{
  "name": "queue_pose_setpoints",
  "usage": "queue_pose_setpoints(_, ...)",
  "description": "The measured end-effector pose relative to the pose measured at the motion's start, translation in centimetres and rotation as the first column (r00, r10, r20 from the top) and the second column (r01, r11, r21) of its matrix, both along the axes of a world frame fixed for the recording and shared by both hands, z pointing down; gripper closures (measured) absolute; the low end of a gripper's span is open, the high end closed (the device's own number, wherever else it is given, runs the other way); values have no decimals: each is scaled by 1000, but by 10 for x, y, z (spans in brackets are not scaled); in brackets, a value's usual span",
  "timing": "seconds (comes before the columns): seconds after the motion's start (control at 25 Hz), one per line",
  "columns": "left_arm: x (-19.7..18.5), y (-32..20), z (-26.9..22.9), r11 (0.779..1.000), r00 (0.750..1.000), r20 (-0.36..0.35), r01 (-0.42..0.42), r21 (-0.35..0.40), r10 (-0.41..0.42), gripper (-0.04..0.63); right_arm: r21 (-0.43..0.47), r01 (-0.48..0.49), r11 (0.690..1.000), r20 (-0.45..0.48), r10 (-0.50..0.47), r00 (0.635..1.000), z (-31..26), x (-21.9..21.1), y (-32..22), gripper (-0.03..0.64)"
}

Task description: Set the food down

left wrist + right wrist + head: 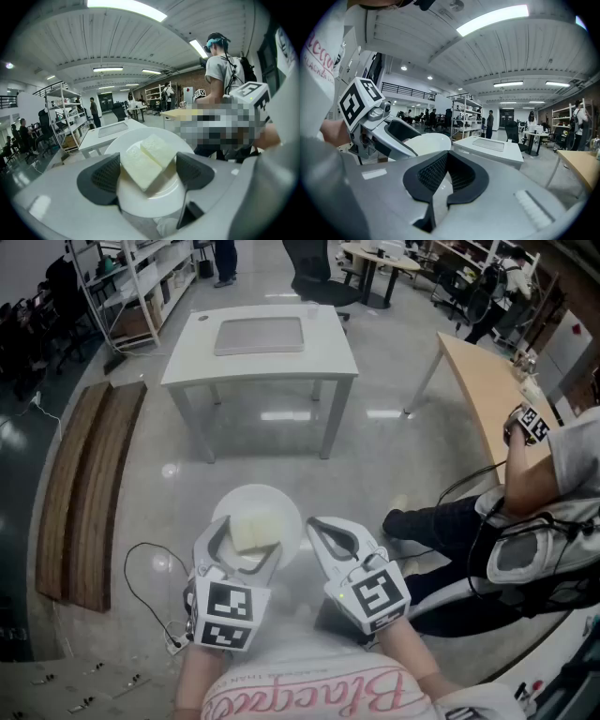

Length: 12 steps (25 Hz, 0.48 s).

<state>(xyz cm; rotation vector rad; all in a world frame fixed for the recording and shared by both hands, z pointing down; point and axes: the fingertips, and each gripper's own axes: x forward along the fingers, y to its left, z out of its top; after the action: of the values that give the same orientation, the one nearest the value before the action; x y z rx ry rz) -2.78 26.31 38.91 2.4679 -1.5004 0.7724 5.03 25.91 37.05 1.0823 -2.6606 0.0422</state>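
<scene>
A white plate [255, 517] with two pale yellow blocks of food [253, 529] hangs in the air above the floor. My left gripper [246, 554] is shut on the plate's near part, one jaw on each side. In the left gripper view the food [147, 159] lies across the plate [150, 201] between the two dark pads [101, 178] of the left gripper [147, 180]. My right gripper [319, 526] is just right of the plate, shut and holding nothing. In the right gripper view its pads meet at the right gripper [446, 171], with the plate [426, 143] to the left.
A white table [261, 371] with a grey mat [260, 335] stands straight ahead across the floor. Wooden planks [84, 493] lie at the left, with a cable [150, 577] near them. At the right are a wooden table [483, 390] and a seated person [525, 512].
</scene>
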Motion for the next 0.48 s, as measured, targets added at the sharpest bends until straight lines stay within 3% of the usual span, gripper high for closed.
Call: queue_pose_setpoints(0.48, -1, -61, -1, 999, 999, -30, -45, -6, 45, 222, -6, -47, 999, -28, 47, 999, -2, -2, -46, 617)
